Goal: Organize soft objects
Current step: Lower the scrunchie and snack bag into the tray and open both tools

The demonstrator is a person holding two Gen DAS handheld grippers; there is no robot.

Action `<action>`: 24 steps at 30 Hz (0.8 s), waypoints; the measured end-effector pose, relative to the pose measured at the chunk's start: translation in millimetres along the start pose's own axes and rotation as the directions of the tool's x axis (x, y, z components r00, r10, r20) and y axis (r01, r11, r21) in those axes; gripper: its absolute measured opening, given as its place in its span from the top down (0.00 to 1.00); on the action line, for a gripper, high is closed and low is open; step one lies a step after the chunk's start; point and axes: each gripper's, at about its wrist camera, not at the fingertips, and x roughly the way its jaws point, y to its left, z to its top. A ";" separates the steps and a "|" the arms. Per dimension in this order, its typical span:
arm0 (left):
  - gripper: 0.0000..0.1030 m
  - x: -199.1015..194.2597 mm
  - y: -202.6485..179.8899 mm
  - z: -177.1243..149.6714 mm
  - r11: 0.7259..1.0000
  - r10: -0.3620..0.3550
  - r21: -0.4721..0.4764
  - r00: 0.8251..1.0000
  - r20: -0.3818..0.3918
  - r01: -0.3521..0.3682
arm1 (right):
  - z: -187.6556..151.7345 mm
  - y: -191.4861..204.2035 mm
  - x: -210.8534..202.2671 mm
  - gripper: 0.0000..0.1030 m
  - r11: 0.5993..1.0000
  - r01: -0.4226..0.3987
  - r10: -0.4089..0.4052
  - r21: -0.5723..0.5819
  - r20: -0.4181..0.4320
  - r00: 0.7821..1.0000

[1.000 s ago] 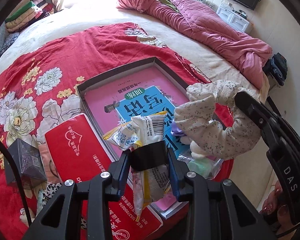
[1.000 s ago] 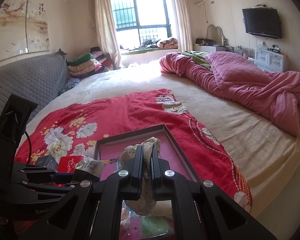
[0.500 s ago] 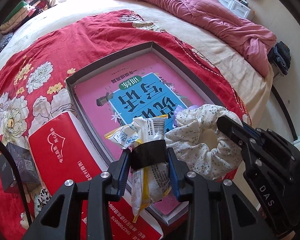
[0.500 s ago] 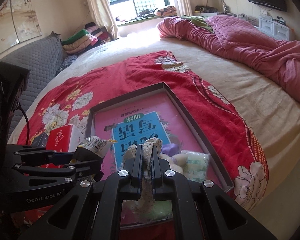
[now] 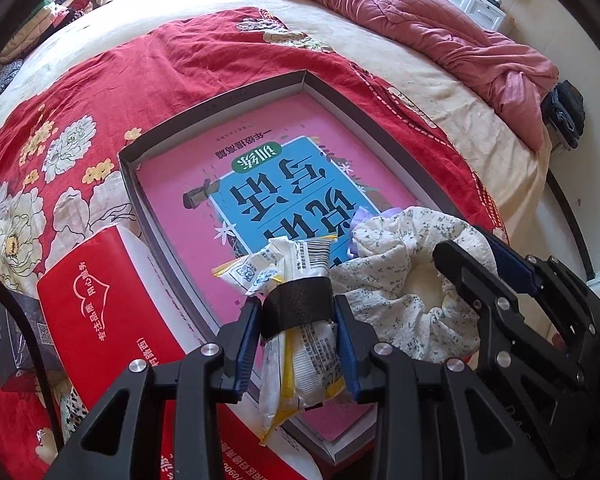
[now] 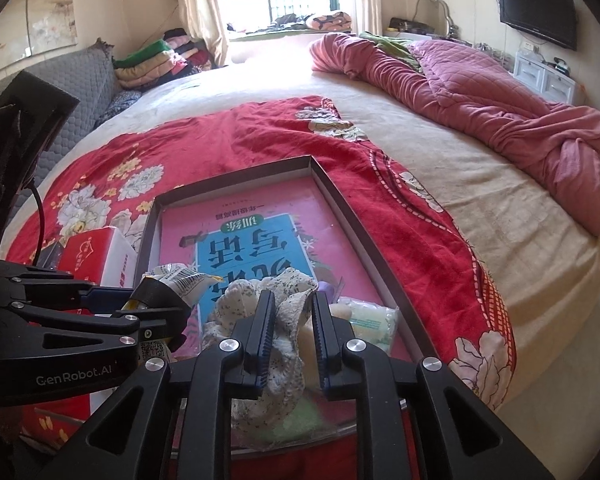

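Release looks under way at the near edge: the right gripper had its jaws pinched tight on the floral scrunchie half a second ago. Now they stand apart, with the cloth slack between them, and the scrunchie has sunk into the near end of the tray. I judge that piece is as good as placed. The left gripper is unchanged, its jaws clamped on the white-and-yellow snack packet, which hangs over the tray's near rim and probably goes in next.

By count there is one scrunchie and one held packet. Already in the tray are one small purple item and one pale green packet, just beside the scrunchie, on one pink book. Left of the tray sit one red tissue pack and one dark little box. All of it lies on one red floral blanket, with one pink quilt heaped at the far side of the bed.
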 end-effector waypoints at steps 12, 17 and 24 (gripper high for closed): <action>0.64 11.2 -2.5 4.6 1.000 0.009 0.009 1.000 -0.023 -0.009 | 1.8 -4.9 0.4 0.56 1.000 0.017 -0.017 0.012 0.005 1.000; 0.64 10.8 -3.8 4.6 1.000 0.008 0.012 1.000 -0.015 -0.008 | 0.5 -6.0 2.3 0.56 1.000 0.027 -0.027 0.014 -0.003 1.000; 0.58 2.8 -6.9 2.4 1.000 0.006 0.029 1.000 0.009 -0.006 | 0.6 -9.1 2.6 0.53 0.999 0.041 -0.041 0.023 0.000 0.999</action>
